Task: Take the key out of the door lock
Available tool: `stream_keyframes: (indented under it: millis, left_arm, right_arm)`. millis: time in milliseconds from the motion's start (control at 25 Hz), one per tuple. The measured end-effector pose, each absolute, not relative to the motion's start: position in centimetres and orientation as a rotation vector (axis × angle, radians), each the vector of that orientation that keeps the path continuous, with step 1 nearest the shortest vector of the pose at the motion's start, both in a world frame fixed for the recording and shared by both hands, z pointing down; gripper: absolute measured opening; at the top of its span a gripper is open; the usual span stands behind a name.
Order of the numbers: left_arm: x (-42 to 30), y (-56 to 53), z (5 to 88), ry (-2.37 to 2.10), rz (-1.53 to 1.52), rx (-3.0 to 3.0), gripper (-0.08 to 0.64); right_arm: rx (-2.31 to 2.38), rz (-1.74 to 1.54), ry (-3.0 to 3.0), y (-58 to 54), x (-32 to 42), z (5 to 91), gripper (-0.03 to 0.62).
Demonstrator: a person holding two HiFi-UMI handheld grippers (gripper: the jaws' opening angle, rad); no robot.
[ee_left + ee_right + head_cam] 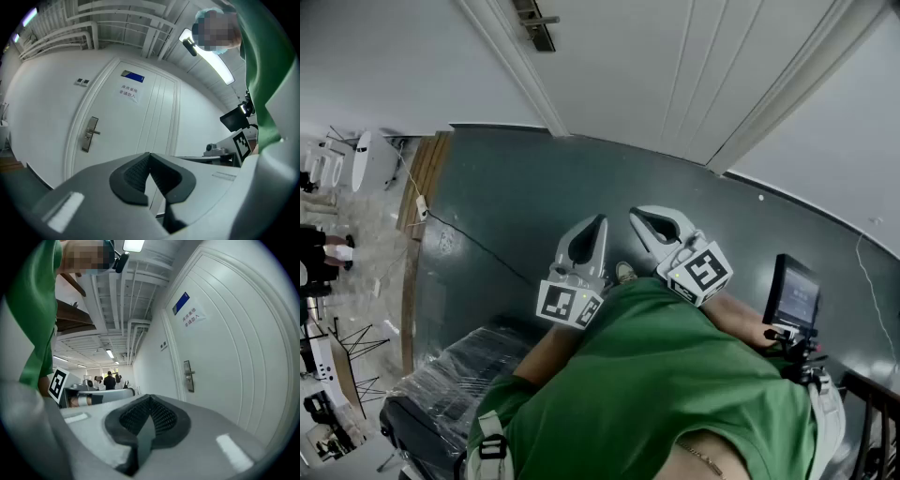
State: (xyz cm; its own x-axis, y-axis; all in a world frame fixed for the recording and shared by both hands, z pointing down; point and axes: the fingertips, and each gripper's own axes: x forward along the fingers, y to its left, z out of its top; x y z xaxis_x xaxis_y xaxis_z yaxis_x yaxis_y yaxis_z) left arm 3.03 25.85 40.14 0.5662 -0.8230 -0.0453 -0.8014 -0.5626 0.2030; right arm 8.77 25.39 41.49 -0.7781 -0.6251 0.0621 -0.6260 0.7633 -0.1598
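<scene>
— Any sign of the key?
— Cannot make it out. Only the lock plate (89, 134) on the white door (145, 122): slim, upright, metal, with a short lever handle (96, 132) sticking out sideways, close to the door's left edge in the left gripper view. Too small there to tell a key from the keyhole
— Better from the other side?
— Hardly. Same plate (188, 376) in the right gripper view, dark and narrow, well beyond the tool. In the head view, just a dark fitting (536, 25) on the door at the very top, cut off by the frame
— And the tools?
— Left tool (149, 158) pressed fully together, nothing between the pads. Right tool (150, 400) likewise closed and empty. Both held up in front of a green shirt (675, 375), side by side, tips near each other but apart, well short of the door
— Anything else hard to read?
— A blue plaque (132, 76) and a small paper notice (129, 91) high on the door, print too small to make out. Far back in the right gripper view, a few people (109, 379), tiny and dim
</scene>
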Motion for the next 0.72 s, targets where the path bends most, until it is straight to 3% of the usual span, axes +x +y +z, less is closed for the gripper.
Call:
stream_keyframes:
  millis: [720]
  left_arm:
    - [2.65, 25.65, 39.92, -1.367, -0.206, 2.628, -0.003]
  right_arm:
    - [1.050, 0.289, -2.965, 25.27, 8.46, 40.78, 0.003]
